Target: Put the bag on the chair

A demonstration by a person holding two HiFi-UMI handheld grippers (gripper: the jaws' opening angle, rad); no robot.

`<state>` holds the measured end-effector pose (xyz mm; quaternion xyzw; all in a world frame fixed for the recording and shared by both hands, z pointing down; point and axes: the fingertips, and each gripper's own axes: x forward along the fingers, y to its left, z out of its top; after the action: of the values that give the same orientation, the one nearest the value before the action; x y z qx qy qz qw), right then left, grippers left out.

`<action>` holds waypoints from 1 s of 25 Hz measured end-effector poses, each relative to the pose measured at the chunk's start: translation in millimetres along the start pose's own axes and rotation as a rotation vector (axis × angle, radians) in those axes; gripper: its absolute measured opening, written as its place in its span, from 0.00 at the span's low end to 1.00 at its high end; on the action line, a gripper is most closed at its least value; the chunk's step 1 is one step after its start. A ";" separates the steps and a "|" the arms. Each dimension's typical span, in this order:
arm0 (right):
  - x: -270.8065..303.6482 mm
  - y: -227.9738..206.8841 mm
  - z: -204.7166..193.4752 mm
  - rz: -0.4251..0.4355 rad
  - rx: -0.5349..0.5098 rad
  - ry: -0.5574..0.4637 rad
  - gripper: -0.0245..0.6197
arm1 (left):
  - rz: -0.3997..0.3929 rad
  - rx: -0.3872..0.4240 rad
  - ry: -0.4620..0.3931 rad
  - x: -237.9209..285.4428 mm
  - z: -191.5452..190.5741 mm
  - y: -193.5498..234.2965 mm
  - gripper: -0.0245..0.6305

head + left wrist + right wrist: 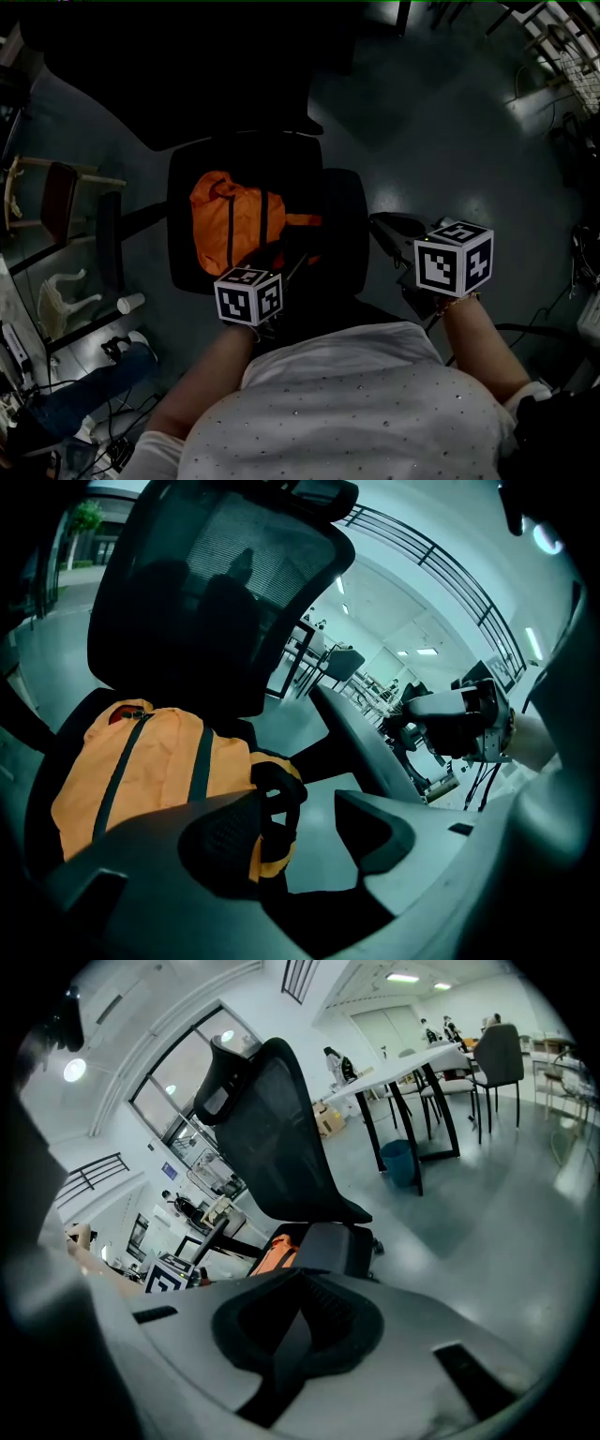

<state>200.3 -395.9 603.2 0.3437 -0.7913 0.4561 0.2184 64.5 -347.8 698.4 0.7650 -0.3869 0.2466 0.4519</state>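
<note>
An orange bag (234,220) with black straps lies on the seat of a black office chair (342,225), against its mesh backrest (206,592). My left gripper (281,264) is at the seat's front edge, right beside the bag. In the left gripper view its jaws (309,832) stand open; a black strap loop (277,799) of the bag (141,761) hangs next to the left pad, with a clear gap to the right pad. My right gripper (389,230) hovers off the chair's right side, shut on nothing (295,1321). From there the bag (275,1253) shows as an orange sliver behind the chair (272,1138).
On the floor to the left are a wooden chair (56,197), a white cup (130,303), cables and a person's leg in jeans (84,389). A wire basket (577,66) is at the top right. Desks (422,1063) and a blue bin (398,1162) stand farther off.
</note>
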 end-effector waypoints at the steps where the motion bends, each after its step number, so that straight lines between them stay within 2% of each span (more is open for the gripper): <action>1: -0.1 0.2 -1.3 0.002 0.000 0.003 0.05 | 0.010 0.005 -0.005 -1.3 0.8 -0.2 0.44; 3: 1.5 2.3 -5.4 0.008 -0.004 0.012 0.05 | 0.044 0.013 -0.017 -5.5 2.1 3.2 0.50; 8: 5.5 13.4 -9.9 0.012 -0.045 0.022 0.05 | 0.109 0.003 -0.060 -21.3 3.2 17.5 0.53; 14: -4.7 31.6 -3.1 0.010 -0.075 -0.006 0.05 | 0.088 0.005 -0.119 -45.0 15.3 8.4 0.53; 15: -5.6 36.9 -3.0 0.012 -0.084 -0.007 0.05 | 0.072 -0.011 -0.133 -48.8 16.6 6.0 0.50; 17: -7.1 50.1 -5.4 0.017 -0.111 -0.002 0.05 | 0.042 -0.045 -0.171 -57.2 19.9 2.0 0.33; 18: -7.9 56.9 -7.6 0.018 -0.125 0.002 0.05 | 0.031 -0.052 -0.191 -61.9 21.7 0.1 0.28; 23: -11.4 84.5 -17.8 0.010 -0.143 -0.010 0.05 | -0.007 -0.058 -0.268 -83.9 29.1 -6.0 0.05; 25: -11.9 93.8 -18.4 0.005 -0.163 -0.015 0.05 | -0.027 -0.071 -0.303 -91.8 37.1 -10.4 0.04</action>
<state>139.1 -343.2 550.8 0.3263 -0.8282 0.3882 0.2386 20.8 -343.6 609.0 0.7822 -0.4488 0.1085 0.4183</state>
